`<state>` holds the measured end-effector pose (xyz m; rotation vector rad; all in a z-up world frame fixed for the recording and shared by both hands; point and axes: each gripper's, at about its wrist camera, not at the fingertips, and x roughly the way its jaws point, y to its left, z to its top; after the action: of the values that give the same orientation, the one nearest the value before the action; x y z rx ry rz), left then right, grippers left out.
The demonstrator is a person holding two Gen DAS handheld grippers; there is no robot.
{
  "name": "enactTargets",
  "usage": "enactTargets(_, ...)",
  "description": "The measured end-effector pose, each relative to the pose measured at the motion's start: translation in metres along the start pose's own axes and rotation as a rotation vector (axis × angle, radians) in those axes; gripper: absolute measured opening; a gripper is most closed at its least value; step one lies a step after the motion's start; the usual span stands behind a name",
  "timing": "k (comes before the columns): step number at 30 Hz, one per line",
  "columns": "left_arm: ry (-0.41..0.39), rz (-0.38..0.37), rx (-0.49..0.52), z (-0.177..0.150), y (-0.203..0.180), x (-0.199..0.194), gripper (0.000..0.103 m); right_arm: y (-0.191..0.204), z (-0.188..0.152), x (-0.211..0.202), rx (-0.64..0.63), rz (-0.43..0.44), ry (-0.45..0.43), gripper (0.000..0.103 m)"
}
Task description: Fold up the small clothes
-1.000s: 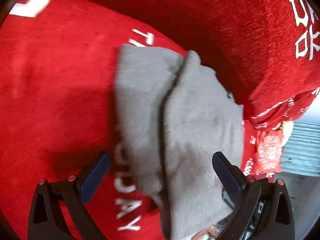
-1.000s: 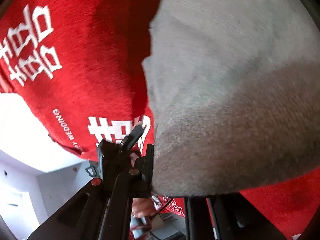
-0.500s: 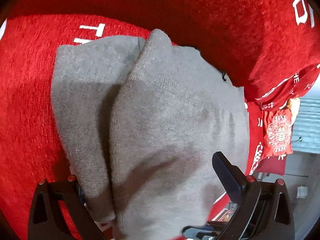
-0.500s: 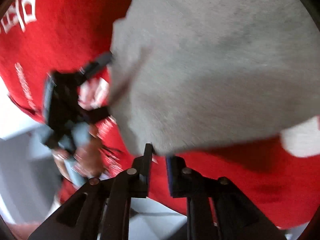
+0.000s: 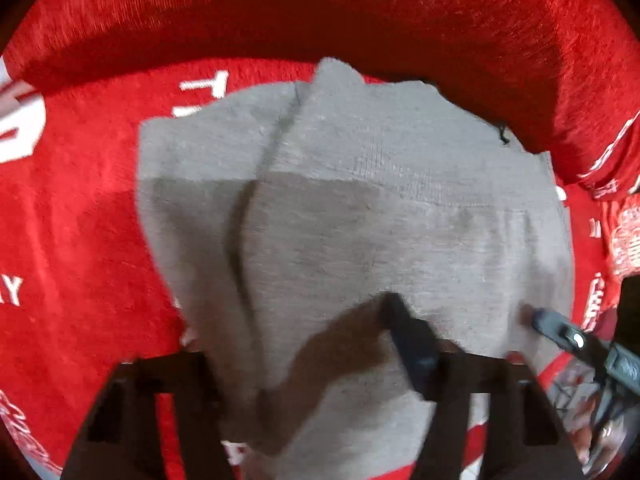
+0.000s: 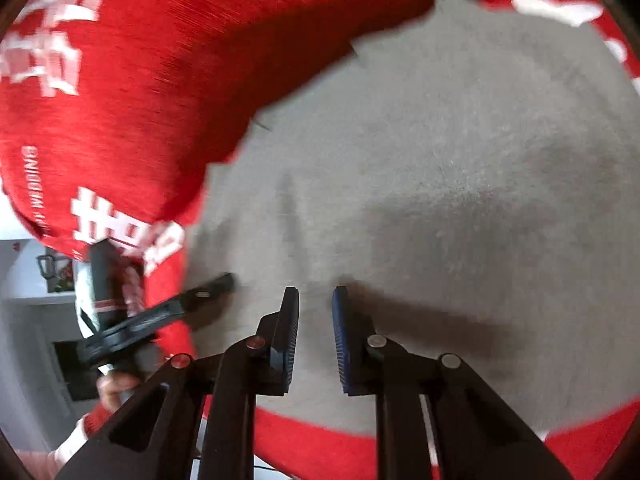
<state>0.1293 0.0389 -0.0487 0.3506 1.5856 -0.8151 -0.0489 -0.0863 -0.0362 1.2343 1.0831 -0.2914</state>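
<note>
A grey knit garment [image 5: 360, 200] lies folded on a red cloth [image 5: 80, 240] with white lettering. My left gripper [image 5: 296, 332] points steeply down at the garment's near edge, and its jaws are closing. The right finger [image 5: 408, 344] rests on top of the fabric, while the left finger is hidden under the fold, so cloth lies between them. In the right wrist view the same garment [image 6: 460, 160] fills the middle. My right gripper [image 6: 316, 292] hovers over its near edge with a narrow gap and nothing between the pads. The left gripper [image 6: 208, 290] shows there too, touching the garment's left edge.
A red cushioned back [image 5: 320, 8] rises behind the garment. The red cloth [image 6: 120, 100] drapes over an edge at the left of the right wrist view, with a pale room below. A hand [image 6: 116, 384] holds the left gripper. More red printed fabric [image 5: 620, 240] lies at the right.
The right gripper let go of the grey garment and drew back, with its jaws slightly apart. The left gripper moved over the garment and its wide jaws narrowed onto the near edge.
</note>
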Motion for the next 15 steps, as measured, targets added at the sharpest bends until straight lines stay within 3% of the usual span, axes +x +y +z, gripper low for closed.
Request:
enactTargets(2,-0.007,0.010,-0.004,0.001,0.002,-0.003,0.032,-0.013,-0.001,0.010,0.038,0.061,0.017,0.017)
enactTargets(5,-0.019,-0.047,-0.041,0.001,0.013,-0.011,0.023,-0.019,0.001,0.008,0.056,0.116,0.021,0.017)
enactTargets(7,-0.044,-0.142,-0.076,-0.001,0.018,-0.024,0.014,-0.023,0.000,0.006,0.061,0.145,0.035,0.019)
enactTargets(9,-0.073,-0.242,-0.102,-0.002,0.014,-0.039,0.014,-0.027,-0.001,0.004,0.061,0.183,0.058,0.020)
enactTargets(15,-0.145,-0.400,-0.072,0.010,-0.047,-0.076,0.014,-0.046,-0.004,-0.027,0.085,0.269,0.046,0.022)
